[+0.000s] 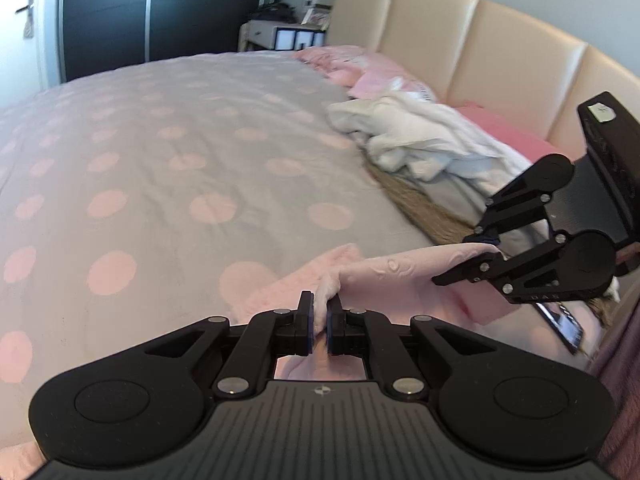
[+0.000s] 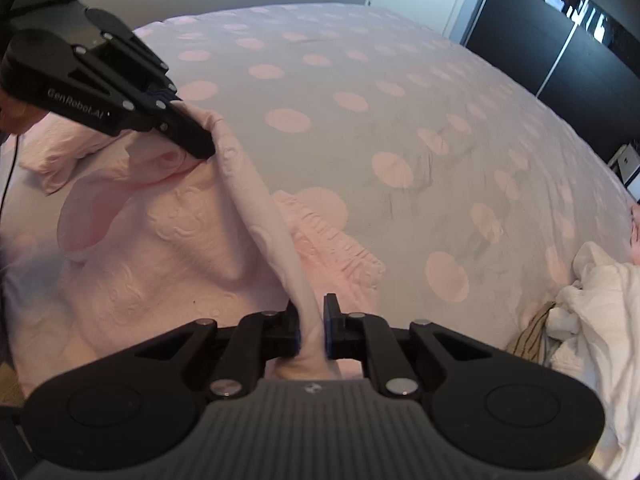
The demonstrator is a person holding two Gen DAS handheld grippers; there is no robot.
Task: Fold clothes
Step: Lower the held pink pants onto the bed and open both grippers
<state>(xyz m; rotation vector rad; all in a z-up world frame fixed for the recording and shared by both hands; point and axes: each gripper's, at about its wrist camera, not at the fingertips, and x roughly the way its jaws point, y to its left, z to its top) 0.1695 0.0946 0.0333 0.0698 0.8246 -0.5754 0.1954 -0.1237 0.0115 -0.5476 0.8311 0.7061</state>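
A pale pink embossed garment [image 2: 168, 248] lies on the grey bedspread with pink dots [image 2: 400, 92], its top edge lifted and stretched between both grippers. My left gripper [image 1: 319, 322] is shut on one end of that edge [image 1: 400, 272]; it also shows in the right wrist view [image 2: 192, 136]. My right gripper [image 2: 311, 328] is shut on the other end; it also shows in the left wrist view [image 1: 476, 256]. A ruffled pink hem [image 2: 336, 240] rests on the bedspread [image 1: 180, 152].
A heap of white laundry [image 1: 420, 140] over a brown striped cloth [image 1: 416, 208] lies by pink pillows [image 1: 360, 68] and the beige headboard [image 1: 480, 48]. The heap also shows in the right wrist view [image 2: 600, 300]. A dark wardrobe [image 1: 120, 16] stands beyond the bed.
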